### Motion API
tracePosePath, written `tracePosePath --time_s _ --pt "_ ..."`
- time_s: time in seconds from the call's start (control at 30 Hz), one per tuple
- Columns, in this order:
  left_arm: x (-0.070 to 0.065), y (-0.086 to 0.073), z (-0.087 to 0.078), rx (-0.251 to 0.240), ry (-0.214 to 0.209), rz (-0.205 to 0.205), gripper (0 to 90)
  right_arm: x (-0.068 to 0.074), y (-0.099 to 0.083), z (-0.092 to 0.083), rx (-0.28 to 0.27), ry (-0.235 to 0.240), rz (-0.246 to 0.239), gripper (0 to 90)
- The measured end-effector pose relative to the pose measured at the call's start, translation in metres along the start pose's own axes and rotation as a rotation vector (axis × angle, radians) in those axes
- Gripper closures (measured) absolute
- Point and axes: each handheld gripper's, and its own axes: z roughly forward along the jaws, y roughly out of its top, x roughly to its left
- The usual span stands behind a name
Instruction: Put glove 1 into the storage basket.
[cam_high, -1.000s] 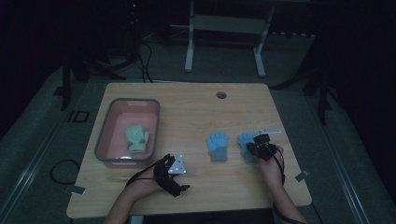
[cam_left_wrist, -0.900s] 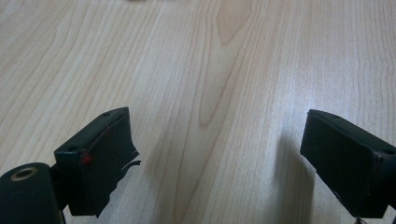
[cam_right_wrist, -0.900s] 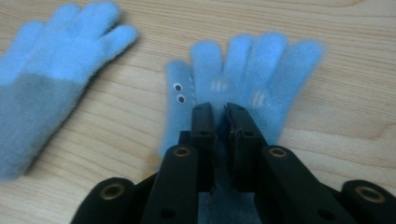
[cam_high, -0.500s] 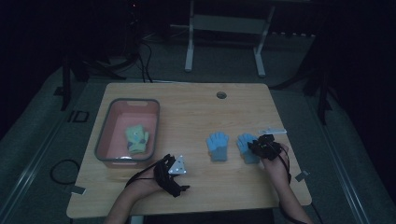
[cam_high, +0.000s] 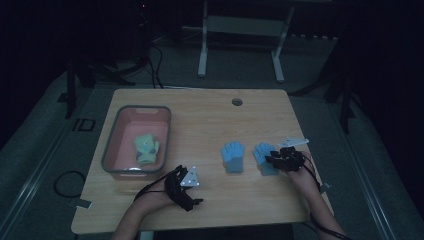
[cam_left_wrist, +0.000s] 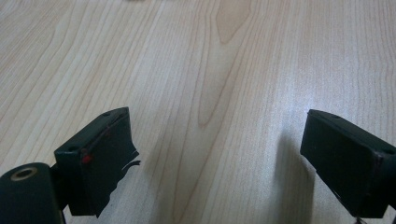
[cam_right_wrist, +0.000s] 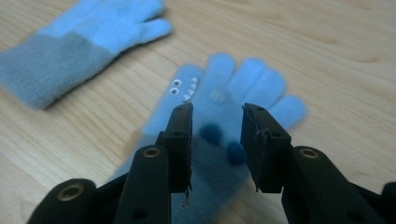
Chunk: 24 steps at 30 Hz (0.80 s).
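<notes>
Left tool (cam_high: 184, 189) rests released and idle near the tabletop (cam_high: 200, 120) front edge. Right tool (cam_right_wrist: 215, 135), jaws just opening and unclenched, hovers over the monster-face blue glove (cam_right_wrist: 219, 107) by the right edge, beside the plain blue glove (cam_high: 233, 156). Risk: jaws may snag the knit, dragging it askew.

I count two blue gloves (cam_high: 233, 156) lying on my wooden table (cam_high: 200, 115): a plain one and one with a little face and dark dots on it (cam_right_wrist: 219, 121). There is one pink bin (cam_high: 120, 125) on the table, and in it I see one pale green and yellow knitted thing (cam_high: 146, 149), which could be a glove or a pair lying together; I cannot tell which. I hold two grippers, one in each hand, and I see one round hole (cam_high: 237, 102) in the tabletop.
</notes>
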Motion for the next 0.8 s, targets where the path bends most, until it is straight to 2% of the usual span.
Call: tracePosePath --time_s 0.23,0.33,0.43,0.5,0.63,0.8 --pt "0.000 0.000 0.000 0.001 0.000 0.004 9.7 0.003 -0.004 0.013 0.023 -0.001 -0.014 63.3" --pt "0.000 -0.001 0.000 0.002 0.000 0.005 9.7 0.003 -0.005 0.013 0.024 -0.008 -0.014 68.3" --pt "0.000 0.000 0.000 0.001 0.000 0.005 9.7 0.006 -0.005 0.013 0.023 -0.021 0.002 80.8" --pt "0.000 0.000 0.000 0.002 0.000 0.004 9.7 0.010 -0.004 0.013 0.028 -0.040 0.007 83.8" --pt "0.000 0.000 0.000 0.001 0.000 0.004 9.7 0.014 -0.001 0.012 0.040 -0.068 0.046 85.8" --pt "0.000 0.000 0.000 0.002 -0.001 0.005 9.7 0.017 0.008 0.001 0.015 -0.084 0.087 86.3"
